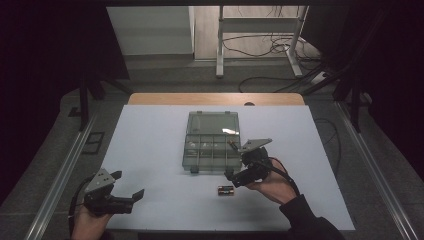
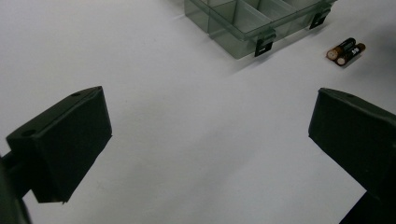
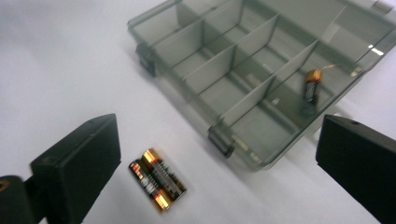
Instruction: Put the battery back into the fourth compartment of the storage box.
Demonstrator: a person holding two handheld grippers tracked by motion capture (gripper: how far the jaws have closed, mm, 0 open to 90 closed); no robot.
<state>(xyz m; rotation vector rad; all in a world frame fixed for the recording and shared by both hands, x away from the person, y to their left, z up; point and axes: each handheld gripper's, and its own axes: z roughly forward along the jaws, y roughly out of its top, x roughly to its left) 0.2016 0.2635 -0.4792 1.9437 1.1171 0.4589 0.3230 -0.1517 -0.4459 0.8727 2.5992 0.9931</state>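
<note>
A clear plastic compartment box [image 1: 212, 150] lies in the middle of the white mat with its lid folded back. One battery [image 3: 312, 87] lies in a compartment at the box's right end. A pair of black-and-gold batteries [image 1: 225, 190] rests side by side on the mat just in front of the box. My right gripper [image 1: 234, 167] hovers open at the box's front right corner, just above and right of the pair [image 3: 157, 185]. My left gripper [image 1: 128, 184] is open near the mat's front left corner, holding nothing, and points toward the box [image 2: 252, 28] and the pair [image 2: 346, 51].
The white mat [image 1: 150, 150] covers most of the wooden table, whose far edge [image 1: 215, 98] shows behind it. Metal rails run along both sides. A desk frame and cables stand on the floor beyond.
</note>
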